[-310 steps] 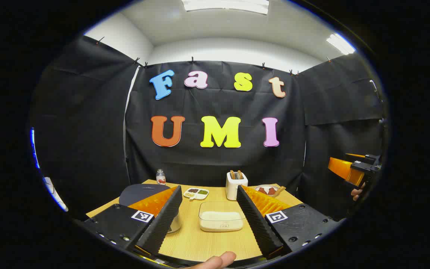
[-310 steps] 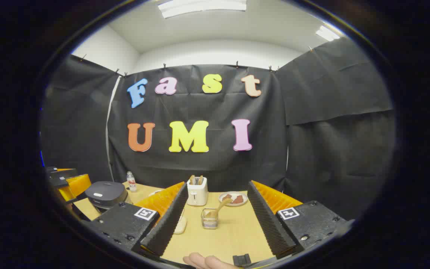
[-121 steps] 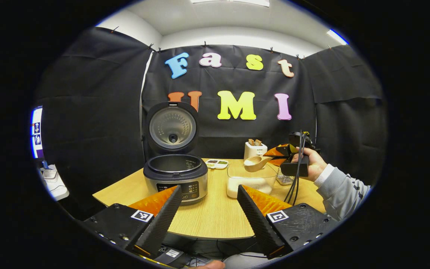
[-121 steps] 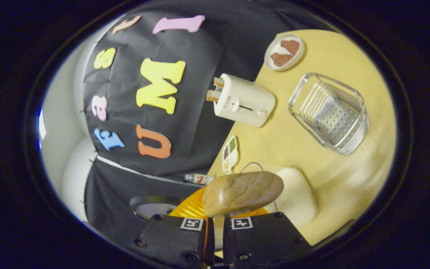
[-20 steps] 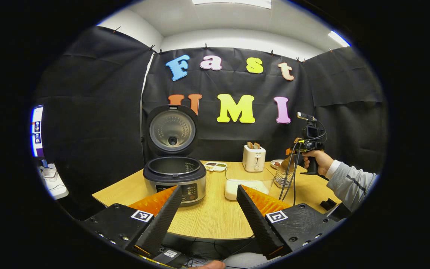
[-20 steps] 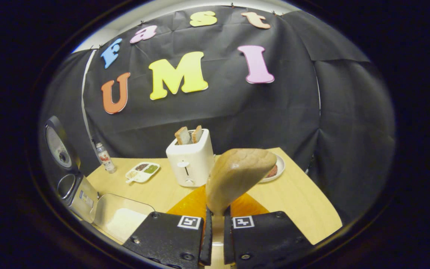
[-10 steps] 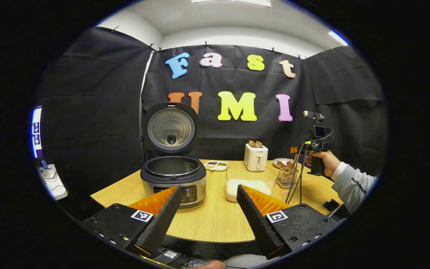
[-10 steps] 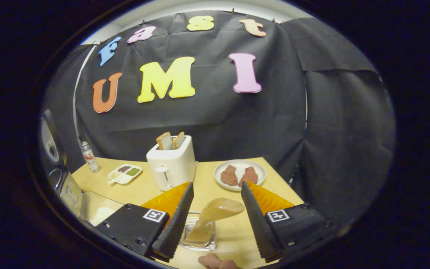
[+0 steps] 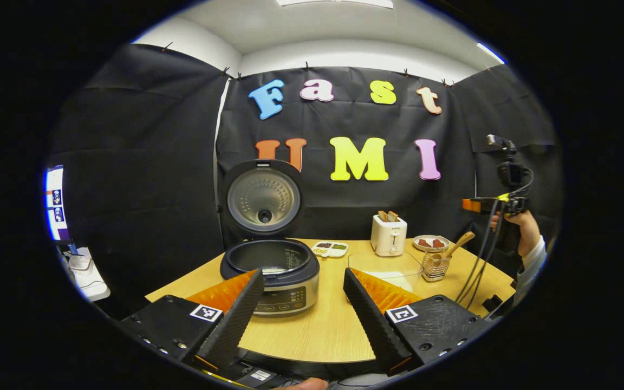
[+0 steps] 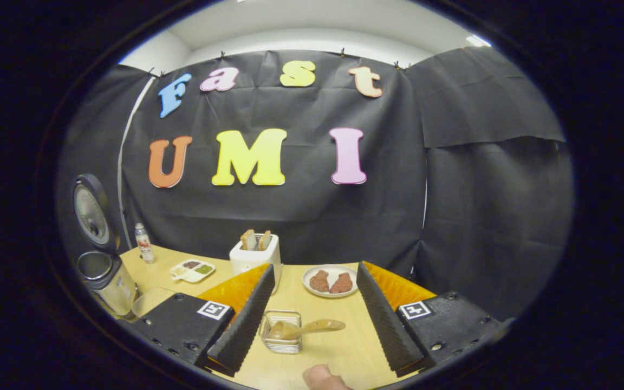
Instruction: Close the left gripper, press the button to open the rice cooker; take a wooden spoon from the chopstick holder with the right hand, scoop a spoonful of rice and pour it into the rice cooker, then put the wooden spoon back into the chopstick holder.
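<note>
The rice cooker (image 9: 272, 275) stands on the table with its lid (image 9: 264, 198) swung up, and it also appears at the left in the right gripper view as the rice cooker (image 10: 105, 281). The wooden spoon (image 10: 304, 327) rests in the clear chopstick holder (image 10: 282, 331), leaning right; from the left gripper view I see the spoon (image 9: 455, 246) in the holder (image 9: 434, 267). My right gripper (image 10: 312, 319) is open above and behind the holder, touching nothing. My left gripper (image 9: 301, 309) is open, back from the table's front edge. The right gripper (image 9: 493, 206) is held up by a hand at the right.
A clear rice box (image 9: 385, 268) sits right of the cooker. A white toaster (image 10: 255, 254) with bread, a plate of meat (image 10: 330, 280), a small divided dish (image 10: 192, 269) and a bottle (image 10: 142, 242) stand toward the back. Cables (image 9: 477, 260) hang from the right gripper.
The right gripper let go of the spoon, which now lies in the holder, and then pulled back and up. The left gripper view has shifted slightly to the left.
</note>
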Tool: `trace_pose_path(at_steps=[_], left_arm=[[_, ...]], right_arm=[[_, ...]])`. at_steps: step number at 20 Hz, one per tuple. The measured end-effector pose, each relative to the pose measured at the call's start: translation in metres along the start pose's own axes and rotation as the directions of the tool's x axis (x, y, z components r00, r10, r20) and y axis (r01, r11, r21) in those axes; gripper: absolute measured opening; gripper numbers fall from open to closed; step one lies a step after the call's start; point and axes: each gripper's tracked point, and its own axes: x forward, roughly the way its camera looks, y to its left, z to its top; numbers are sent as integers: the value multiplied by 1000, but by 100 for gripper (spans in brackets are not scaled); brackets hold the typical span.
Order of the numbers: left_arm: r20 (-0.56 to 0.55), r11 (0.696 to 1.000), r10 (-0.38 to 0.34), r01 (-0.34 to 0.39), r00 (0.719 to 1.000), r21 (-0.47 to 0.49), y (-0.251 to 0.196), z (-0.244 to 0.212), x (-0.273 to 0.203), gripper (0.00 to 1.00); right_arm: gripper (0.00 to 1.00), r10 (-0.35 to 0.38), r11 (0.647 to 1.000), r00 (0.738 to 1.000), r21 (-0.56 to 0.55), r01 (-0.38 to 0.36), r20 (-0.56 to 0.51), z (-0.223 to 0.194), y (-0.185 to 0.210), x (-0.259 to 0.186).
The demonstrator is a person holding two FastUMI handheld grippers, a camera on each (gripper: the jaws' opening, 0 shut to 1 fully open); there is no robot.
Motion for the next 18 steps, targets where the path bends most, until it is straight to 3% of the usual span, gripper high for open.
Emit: trace_pose_path(at_steps=[5,7,10,14,18], left_arm=[[18,1000,0,0,1000,-12,12,38,18,94],[30,1000,6,-6,1000,-1,18,57,27,94],[53,1000,12,-12,998,0,23,88,43,94],[87,999,34,-36,996,17,37,127,70,94],[110,999,49,-48,993,-10,53,155,113,95]], right_arm=[[98,50,999,996,-17,-49,80,20,3,-72],[95,81,997,993,-18,-79,91,14,6,-96],[98,119,993,990,-22,-118,72,-5,8,-125],[95,135,991,988,-9,-135,80,-18,4,-148],[98,137,991,989,2,-137,62,-34,-3,-158]])
